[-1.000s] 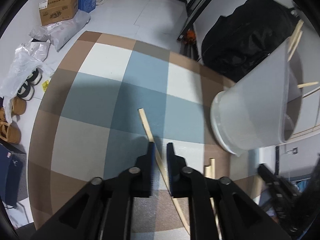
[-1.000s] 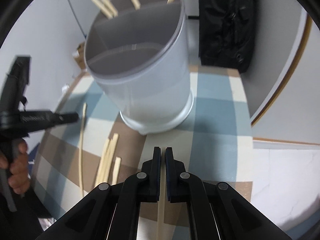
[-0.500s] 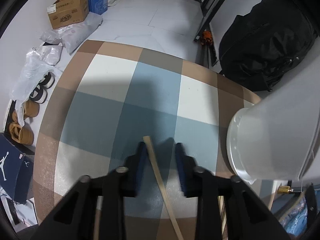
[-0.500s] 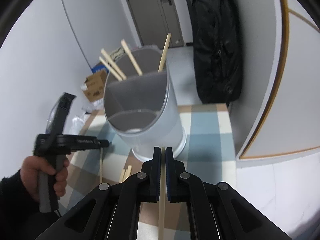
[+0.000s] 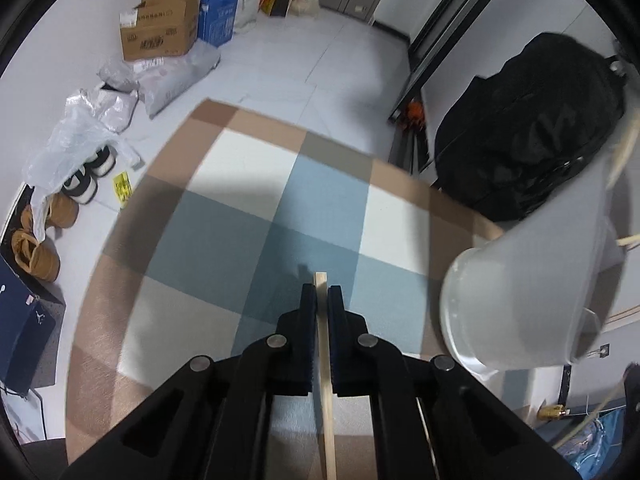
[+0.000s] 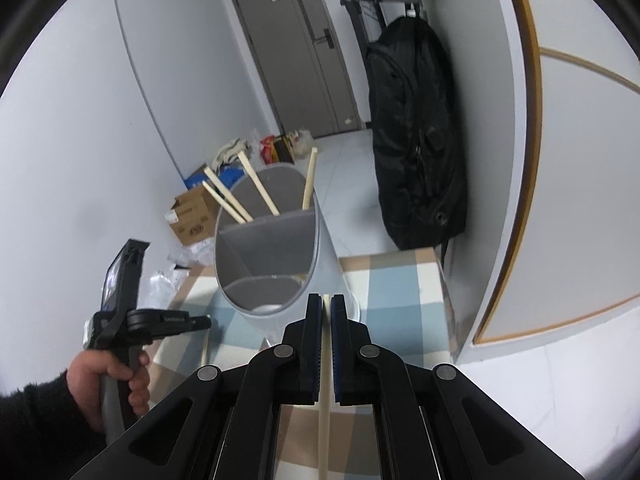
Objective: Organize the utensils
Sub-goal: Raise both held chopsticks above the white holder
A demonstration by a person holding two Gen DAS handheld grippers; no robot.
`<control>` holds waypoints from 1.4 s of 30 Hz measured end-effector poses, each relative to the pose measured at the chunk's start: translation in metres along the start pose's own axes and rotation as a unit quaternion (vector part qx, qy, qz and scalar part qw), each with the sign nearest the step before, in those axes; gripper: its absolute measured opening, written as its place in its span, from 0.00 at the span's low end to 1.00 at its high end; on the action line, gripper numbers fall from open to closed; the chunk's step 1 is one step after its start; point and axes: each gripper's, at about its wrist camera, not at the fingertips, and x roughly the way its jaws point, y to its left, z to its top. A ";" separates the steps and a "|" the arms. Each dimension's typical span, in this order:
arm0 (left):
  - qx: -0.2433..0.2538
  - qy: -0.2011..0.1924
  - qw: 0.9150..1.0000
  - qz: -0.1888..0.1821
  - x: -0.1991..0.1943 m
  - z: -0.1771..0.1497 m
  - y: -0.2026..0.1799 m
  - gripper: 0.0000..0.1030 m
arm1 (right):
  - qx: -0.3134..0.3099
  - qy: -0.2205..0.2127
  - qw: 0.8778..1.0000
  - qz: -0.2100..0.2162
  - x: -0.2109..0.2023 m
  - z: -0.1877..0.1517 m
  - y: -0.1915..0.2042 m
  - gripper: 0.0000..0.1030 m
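Observation:
My left gripper (image 5: 322, 294) is shut on a wooden chopstick (image 5: 326, 380) and holds it over the checkered table (image 5: 224, 232), left of the white utensil holder (image 5: 528, 296). My right gripper (image 6: 326, 302) is shut on another wooden chopstick (image 6: 325, 396), raised in front of the utensil holder (image 6: 276, 256). The holder has grey dividers and several chopsticks (image 6: 258, 188) stand in its far compartment. The left gripper (image 6: 200, 322) also shows in the right wrist view, left of the holder.
A black backpack (image 6: 416, 140) leans on the wall behind the table. Cardboard boxes (image 5: 160, 36), bags and shoes (image 5: 84, 184) lie on the floor to the left. A wall with a wooden rim (image 6: 532, 160) runs on the right.
My left gripper closed on the chopstick that lay between its open fingers and lifted it. My right gripper rose and pulled back from the holder with its chopstick.

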 end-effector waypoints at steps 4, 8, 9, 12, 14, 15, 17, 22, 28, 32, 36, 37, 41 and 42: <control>0.008 -0.043 0.999 -0.031 -0.025 -0.006 -0.001 0.01 | -0.003 -0.022 1.000 0.001 -0.006 0.003 0.003 0.03; 0.032 -0.081 0.995 -0.043 -0.048 -0.014 -0.010 0.01 | -0.011 -0.037 0.999 0.003 -0.014 0.005 0.011 0.03; 0.039 -0.092 0.994 -0.045 -0.054 -0.016 -0.012 0.01 | -0.013 -0.041 0.999 0.004 -0.016 0.005 0.012 0.03; 0.061 -0.119 0.990 -0.052 -0.070 -0.020 -0.017 0.01 | -0.020 -0.052 0.998 0.004 -0.022 0.006 0.019 0.03; 0.072 -0.136 0.986 -0.058 -0.081 -0.021 -0.020 0.01 | -0.023 -0.057 0.998 0.004 -0.026 0.007 0.023 0.03; 0.075 -0.139 0.985 -0.066 -0.084 -0.021 -0.018 0.01 | -0.026 -0.059 0.998 0.003 -0.027 0.007 0.025 0.03; 0.080 -0.153 0.982 -0.074 -0.093 -0.021 -0.018 0.01 | -0.030 -0.066 0.997 0.002 -0.033 0.009 0.030 0.03; 0.081 -0.174 0.976 -0.100 -0.111 -0.015 -0.019 0.01 | -0.034 -0.083 0.996 0.002 -0.045 0.018 0.037 0.03; 0.087 -0.186 0.972 -0.119 -0.123 -0.010 -0.020 0.01 | -0.036 -0.101 0.994 0.004 -0.056 0.030 0.044 0.03; 0.090 -0.127 0.983 -0.093 -0.096 -0.007 -0.017 0.01 | -0.041 -0.108 0.993 0.011 -0.060 0.036 0.049 0.03; 0.052 -0.061 0.996 -0.030 -0.049 -0.003 -0.001 0.20 | -0.044 -0.108 0.993 0.018 -0.061 0.035 0.051 0.03; 0.046 -0.046 0.998 -0.022 -0.037 -0.002 0.002 0.32 | -0.045 -0.108 0.993 0.018 -0.061 0.034 0.051 0.03; 0.062 -0.003 0.998 0.021 0.004 0.003 -0.001 0.40 | -0.051 -0.103 0.993 0.021 -0.060 0.032 0.047 0.03; 0.071 0.010 0.997 0.035 0.015 0.004 -0.005 0.41 | -0.051 -0.102 0.993 0.022 -0.059 0.032 0.047 0.03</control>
